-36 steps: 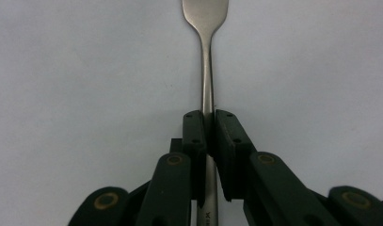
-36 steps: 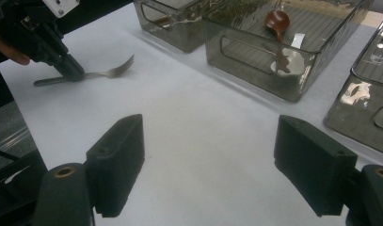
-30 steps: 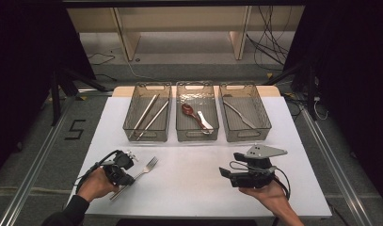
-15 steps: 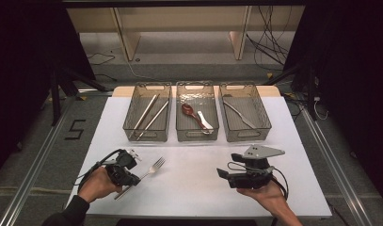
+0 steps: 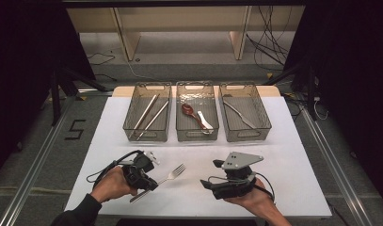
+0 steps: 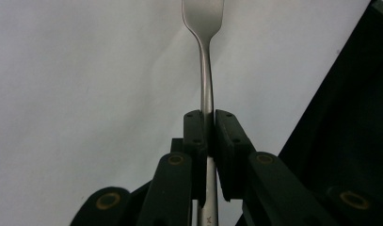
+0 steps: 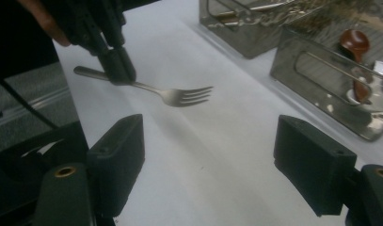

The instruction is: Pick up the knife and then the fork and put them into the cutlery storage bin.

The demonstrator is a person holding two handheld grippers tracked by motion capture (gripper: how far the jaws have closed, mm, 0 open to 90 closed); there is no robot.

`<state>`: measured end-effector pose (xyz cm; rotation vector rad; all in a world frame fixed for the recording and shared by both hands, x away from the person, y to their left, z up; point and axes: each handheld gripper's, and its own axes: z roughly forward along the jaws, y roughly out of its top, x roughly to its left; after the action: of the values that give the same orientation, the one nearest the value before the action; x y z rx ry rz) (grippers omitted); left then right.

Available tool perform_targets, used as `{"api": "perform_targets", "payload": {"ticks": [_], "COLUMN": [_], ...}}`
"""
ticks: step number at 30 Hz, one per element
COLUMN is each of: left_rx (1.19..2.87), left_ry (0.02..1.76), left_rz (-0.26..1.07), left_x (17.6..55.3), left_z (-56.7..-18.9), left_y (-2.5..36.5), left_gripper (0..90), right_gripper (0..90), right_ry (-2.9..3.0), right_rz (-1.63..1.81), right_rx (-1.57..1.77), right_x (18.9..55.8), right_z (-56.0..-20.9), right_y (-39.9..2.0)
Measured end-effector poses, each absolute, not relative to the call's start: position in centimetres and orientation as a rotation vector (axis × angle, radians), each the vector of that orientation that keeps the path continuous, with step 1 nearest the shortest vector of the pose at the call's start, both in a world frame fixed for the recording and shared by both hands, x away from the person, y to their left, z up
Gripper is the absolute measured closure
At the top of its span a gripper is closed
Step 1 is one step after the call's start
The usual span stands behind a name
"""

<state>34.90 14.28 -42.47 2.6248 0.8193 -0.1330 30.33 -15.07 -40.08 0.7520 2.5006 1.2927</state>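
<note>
My left gripper (image 5: pixel 149 181) pinches the fork (image 5: pixel 172 173) by its handle, jaws pressed tight on the shaft; the fork is over the white table (image 5: pixel 292 165), tines toward the right. My right gripper (image 7: pixel 208 160) sits just right of it, jaws spread wide, holding nothing.

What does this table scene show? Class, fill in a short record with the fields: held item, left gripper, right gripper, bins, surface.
held item: fork, gripped by its handle, tines pointing away from the hand
left gripper: left gripper, shut on the fork
right gripper: right gripper, jaws wide apart, nothing between them
bins: three clear bins in a row; left bin holds two long utensils, middle bin a dark red spoon and a white one, right bin one utensil
surface: white table
</note>
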Motion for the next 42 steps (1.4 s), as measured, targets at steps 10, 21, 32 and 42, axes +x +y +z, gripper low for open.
{"api": "perform_targets", "payload": {"ticks": [10, 21, 32, 42], "left_rx": [2.654, 2.694, 2.730, 2.745], "left_ry": [0.729, 0.645, 0.580, 0.533], "left_rz": [-0.182, -0.198, -0.240, -0.271], "left_x": [34.5, 34.1, 33.6, 33.1], "left_z": [-41.9, -41.5, -41.7, -41.8], "left_y": [12.2, 10.2, 8.7, 7.9], "left_gripper": [82.9, 82.9, 82.9, 82.9], "right_gripper": [26.8, 27.2, 36.9, 52.2], "right_ry": [2.581, 2.648, 2.703, 2.733], "right_rz": [1.219, 1.110, 0.941, 0.872], "right_rx": [0.604, 0.464, 0.253, 0.139], "right_x": [29.5, 29.3, 28.9, 28.5], "right_z": [-40.7, -41.6, -42.7, -43.5], "right_y": [-12.5, -10.4, -8.7, -7.6]}}
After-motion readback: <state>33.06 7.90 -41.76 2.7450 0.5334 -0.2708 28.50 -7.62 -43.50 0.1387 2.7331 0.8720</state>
